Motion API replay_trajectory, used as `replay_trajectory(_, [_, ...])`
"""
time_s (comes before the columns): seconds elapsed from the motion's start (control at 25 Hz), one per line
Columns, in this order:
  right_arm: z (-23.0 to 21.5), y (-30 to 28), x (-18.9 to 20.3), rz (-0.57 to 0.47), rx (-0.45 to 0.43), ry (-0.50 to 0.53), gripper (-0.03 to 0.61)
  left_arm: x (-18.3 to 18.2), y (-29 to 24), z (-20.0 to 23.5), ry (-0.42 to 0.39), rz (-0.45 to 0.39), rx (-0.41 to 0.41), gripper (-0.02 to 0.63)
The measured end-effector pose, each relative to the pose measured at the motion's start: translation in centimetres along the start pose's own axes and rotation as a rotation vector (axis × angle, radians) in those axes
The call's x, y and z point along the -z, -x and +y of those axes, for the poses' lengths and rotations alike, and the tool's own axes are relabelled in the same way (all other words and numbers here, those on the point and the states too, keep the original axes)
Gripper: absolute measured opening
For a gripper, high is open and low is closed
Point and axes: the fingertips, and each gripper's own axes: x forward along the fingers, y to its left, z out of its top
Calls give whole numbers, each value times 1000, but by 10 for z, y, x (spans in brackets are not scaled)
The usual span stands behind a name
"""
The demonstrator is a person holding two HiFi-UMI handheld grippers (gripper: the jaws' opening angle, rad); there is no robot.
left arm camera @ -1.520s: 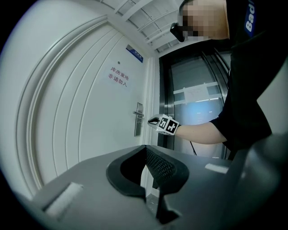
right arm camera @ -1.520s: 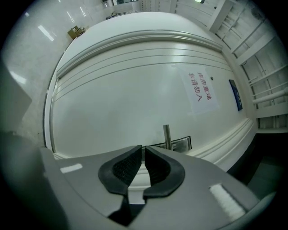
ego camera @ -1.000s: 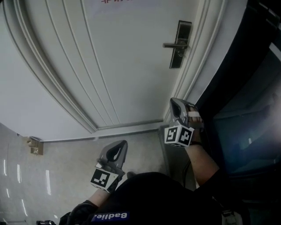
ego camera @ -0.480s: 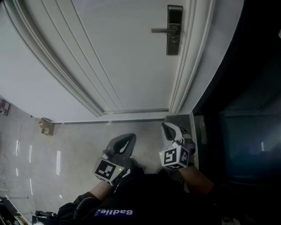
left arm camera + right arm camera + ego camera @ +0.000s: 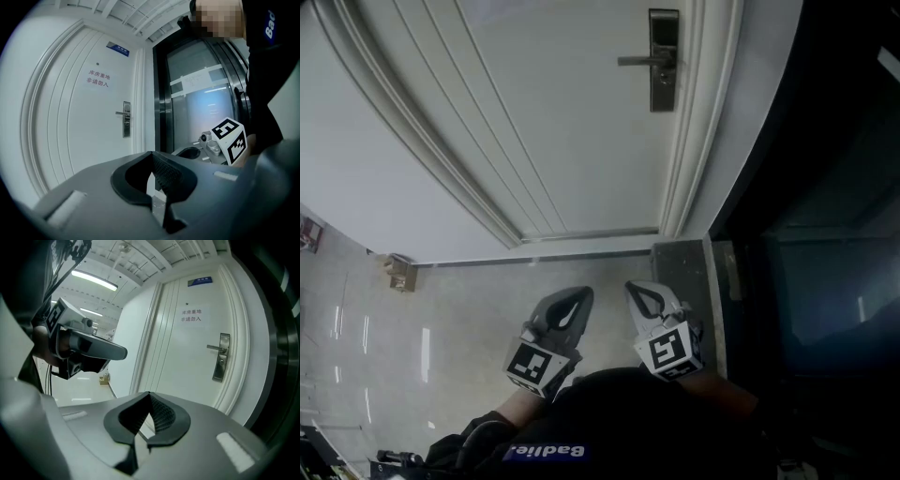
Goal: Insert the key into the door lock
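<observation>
Both tools are held low in front of the person, side by side above the pale floor (image 5: 450, 309). The left tool (image 5: 577, 298) is clenched on nothing, and so is the right tool (image 5: 636, 289). The door lock (image 5: 664, 61), beside its lever handle (image 5: 636, 62), sits on the white door (image 5: 562, 131) ahead, well apart from both.

The head view looks down from up high, well back from the white panelled door (image 5: 572, 122). Both gripper views sit low and face it too — all three share that door.
</observation>
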Motion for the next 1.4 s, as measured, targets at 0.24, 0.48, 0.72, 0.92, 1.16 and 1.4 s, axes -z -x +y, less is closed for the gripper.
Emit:
replay_trajectory(0.24, [64,-3,-35,-22,-9,-65,3,2,61,12,12,-27,38,15])
replay_trajectory(0.48, [134,-14,-58,-6,-7,-121,3,17,127,34,54,-55,77,15])
replay_trajectory(0.72, [174,-10,-75,-117,-32,-239,3,25,159,40,110,-85,127,15])
replay_trajectory(0.92, [172,5,-100,-199,-54,-228,3,8,161,29,92,-113,142,15])
replay_trajectory(1.16, [152,29,-122,-269,-98,-204,3,-16,155,19,59,-139,88,15])
replay_trajectory(1.4, [139,46,-104,-271,-120,-255,3,-17,139,-14,29,-114,109,15])
